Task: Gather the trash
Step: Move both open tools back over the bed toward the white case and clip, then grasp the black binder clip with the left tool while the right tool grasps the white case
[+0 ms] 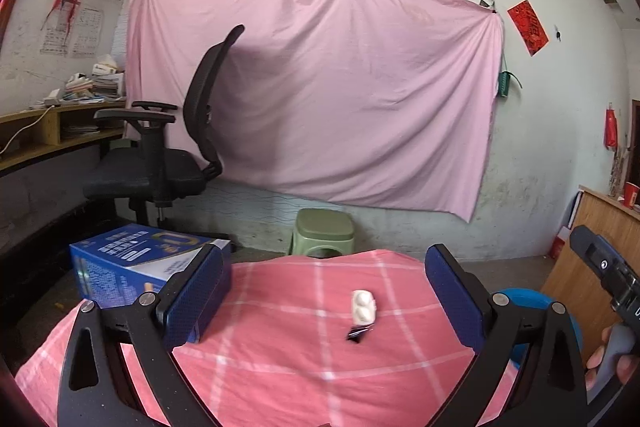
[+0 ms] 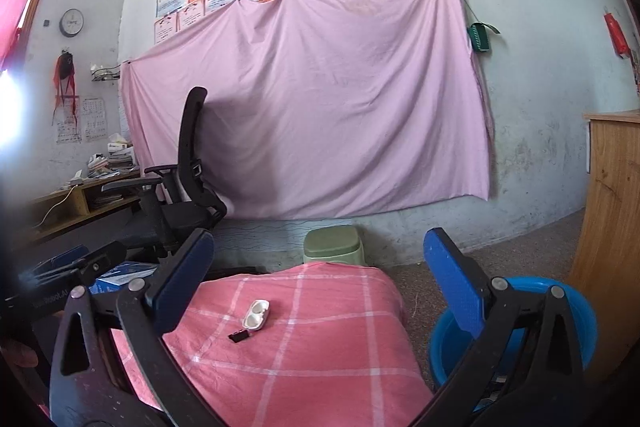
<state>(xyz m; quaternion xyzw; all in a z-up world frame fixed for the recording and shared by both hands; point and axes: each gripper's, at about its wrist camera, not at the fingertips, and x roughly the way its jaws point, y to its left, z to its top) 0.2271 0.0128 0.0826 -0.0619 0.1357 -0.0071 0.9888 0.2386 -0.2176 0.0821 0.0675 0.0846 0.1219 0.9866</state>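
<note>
Blue basin [image 2: 576, 311] beside table, contents hidden. Left tool [image 1: 324, 291] wide, empty; right tool [image 2: 320, 279] wide, empty.

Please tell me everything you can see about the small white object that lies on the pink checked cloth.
The small white object is a little oblong shell, plastic by its look, with two rounded hollows facing up. It lies flat on the pink checked cloth, near the middle. A small black clip lies just in front of it, perhaps touching it; I cannot tell. No tool touches it.
</note>
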